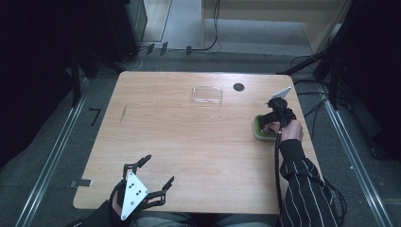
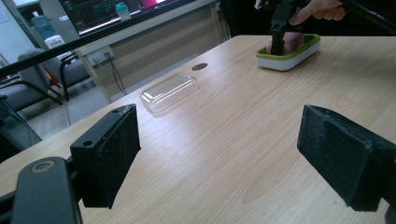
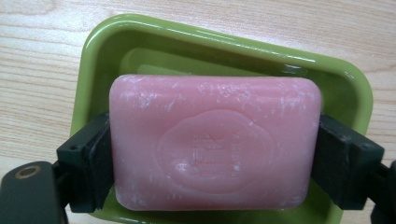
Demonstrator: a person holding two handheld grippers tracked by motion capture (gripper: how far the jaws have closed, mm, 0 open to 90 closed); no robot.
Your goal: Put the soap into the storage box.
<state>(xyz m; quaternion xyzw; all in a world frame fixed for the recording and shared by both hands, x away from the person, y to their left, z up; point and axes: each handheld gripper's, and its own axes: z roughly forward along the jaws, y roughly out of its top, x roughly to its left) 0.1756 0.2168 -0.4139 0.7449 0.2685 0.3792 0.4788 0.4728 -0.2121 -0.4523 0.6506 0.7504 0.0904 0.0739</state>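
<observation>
High view, right gripper [image 1: 271, 124]: over the soap dish [image 1: 259, 133] near the right edge of the tabletop [image 1: 189, 142], pointing down into it.
High view, left gripper [image 1: 156, 176]: at the near left edge of the tabletop, fingers spread wide, nothing between them.
High view, clear lid [image 1: 206, 94]: lies by itself toward the far side, well apart from the dish.
Left gripper view, fingers [image 2: 112, 154]: open and empty, resting low over bare wood.
Left gripper view, far side: the right gripper [image 2: 278, 44] stands in the green-rimmed soap dish [image 2: 292, 55], with pink showing beside it; the clear lid [image 2: 169, 92] sits between the two grippers, nearer the far edge.
Right gripper view, fingers [image 3: 95, 163]: pressed on the two short ends of the pink soap bar [image 3: 215, 144], gripping it.
Right gripper view, soap: held within the green dish [image 3: 93, 60]; whether it rests on the floor or is just off it, I cannot tell.
Progress: judged from this, the lid is already off and the bar is grasped; carrying it out or seating it, and any covering with the lid, is left.
</observation>
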